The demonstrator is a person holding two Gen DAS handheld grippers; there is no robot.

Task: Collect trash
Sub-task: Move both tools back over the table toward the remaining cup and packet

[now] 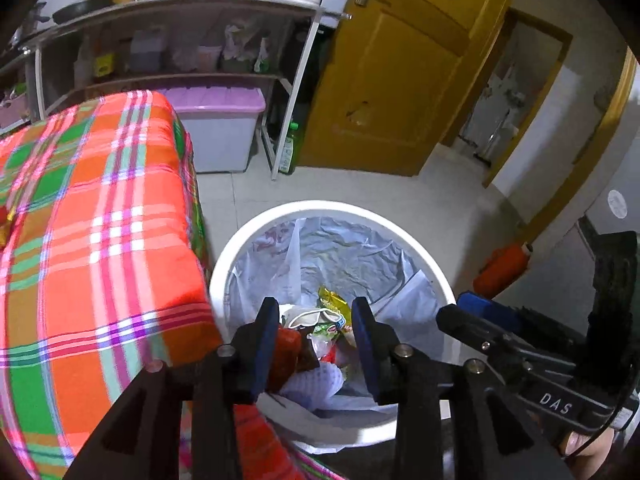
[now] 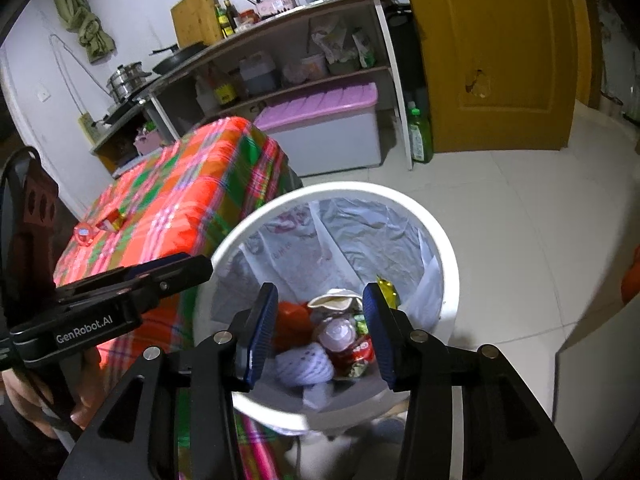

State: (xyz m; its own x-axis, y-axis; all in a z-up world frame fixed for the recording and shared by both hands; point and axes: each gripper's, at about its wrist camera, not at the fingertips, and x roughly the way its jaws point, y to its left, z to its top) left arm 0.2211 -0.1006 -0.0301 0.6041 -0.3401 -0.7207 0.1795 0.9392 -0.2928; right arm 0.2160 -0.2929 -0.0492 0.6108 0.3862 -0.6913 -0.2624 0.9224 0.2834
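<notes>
A white trash can (image 1: pixel 320 206) (image 2: pixel 340 188) with a clear plastic liner stands on the floor beside the table. Inside it lie a red wrapper (image 1: pixel 286 354) (image 2: pixel 294 318), a yellow-green packet (image 1: pixel 330 300), a white cup lid (image 2: pixel 340 334) and crumpled white paper (image 2: pixel 306 366). My left gripper (image 1: pixel 317 340) (image 2: pixel 198 266) hovers open over the can's near rim with nothing pressed between its pads. The right gripper (image 2: pixel 322 332) (image 1: pixel 460 310) hangs open over the can just beside it, also holding nothing. Two small red wrappers (image 2: pixel 84 235) (image 2: pixel 112 222) remain on the plaid tablecloth.
The table under an orange-green plaid cloth (image 1: pixel 100 240) (image 2: pixel 180 200) touches the can's left side. Behind are a shelf unit (image 1: pixel 296 80) with kettle and pans, a purple-lidded box (image 1: pixel 220 120), a green bottle (image 2: pixel 420 136) and a yellow door (image 1: pixel 400 80). An orange object (image 1: pixel 504 268) lies on the tiled floor.
</notes>
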